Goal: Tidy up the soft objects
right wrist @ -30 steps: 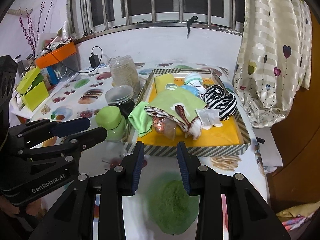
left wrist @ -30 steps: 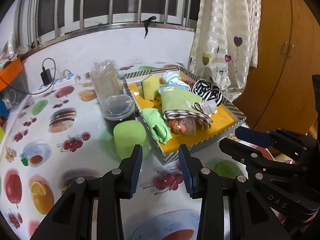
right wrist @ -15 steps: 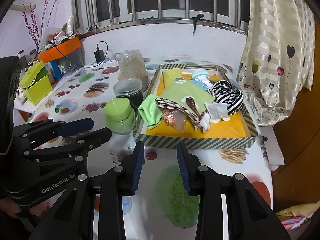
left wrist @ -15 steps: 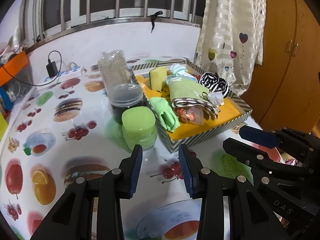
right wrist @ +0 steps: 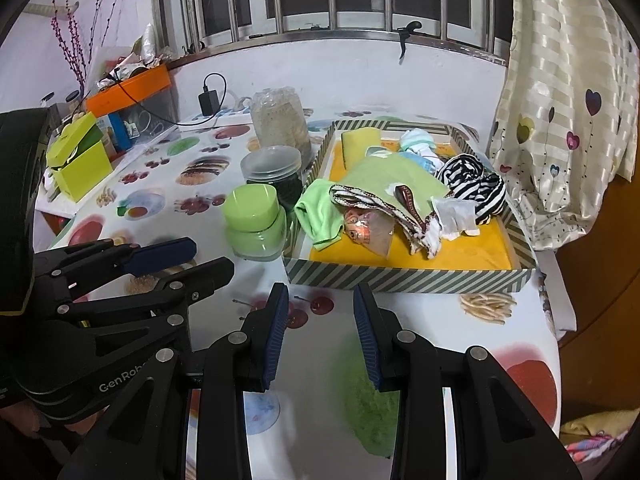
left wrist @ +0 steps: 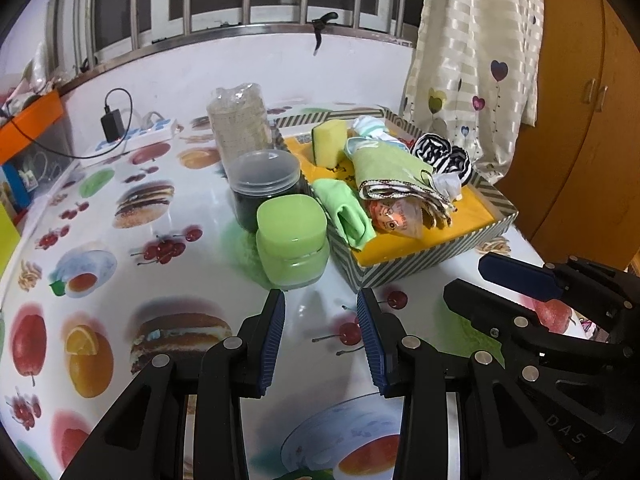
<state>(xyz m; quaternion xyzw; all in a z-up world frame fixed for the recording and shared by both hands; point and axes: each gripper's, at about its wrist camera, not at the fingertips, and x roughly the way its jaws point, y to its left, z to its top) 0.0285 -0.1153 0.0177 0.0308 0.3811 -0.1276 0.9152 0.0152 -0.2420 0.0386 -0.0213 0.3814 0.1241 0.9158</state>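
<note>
1. Soft things fill the striped tray [right wrist: 404,278] at the far right of the table [left wrist: 120,280]: a green towel [right wrist: 384,178], a small green cloth [right wrist: 320,212], a striped sock bundle [right wrist: 472,184], a yellow sponge [right wrist: 360,142], a pale sock roll [right wrist: 416,144] and a plastic packet [right wrist: 368,232].
2. All of them are probably light and limp. The cloths will sag and drag their neighbours, so a pinch on a thick fold or hem is best. The sponge is springy; grip it across its sides. The packet looks slippery.
3. The left gripper [left wrist: 320,336] and the right gripper [right wrist: 320,328] hang over the near table, both jaws half open and empty, well apart from the tray.
4. The towel covers part of the things under it, so I cannot tell how many pieces lie there. A green jar [left wrist: 292,236] stands just left of the tray and hides part of its wall.
</note>
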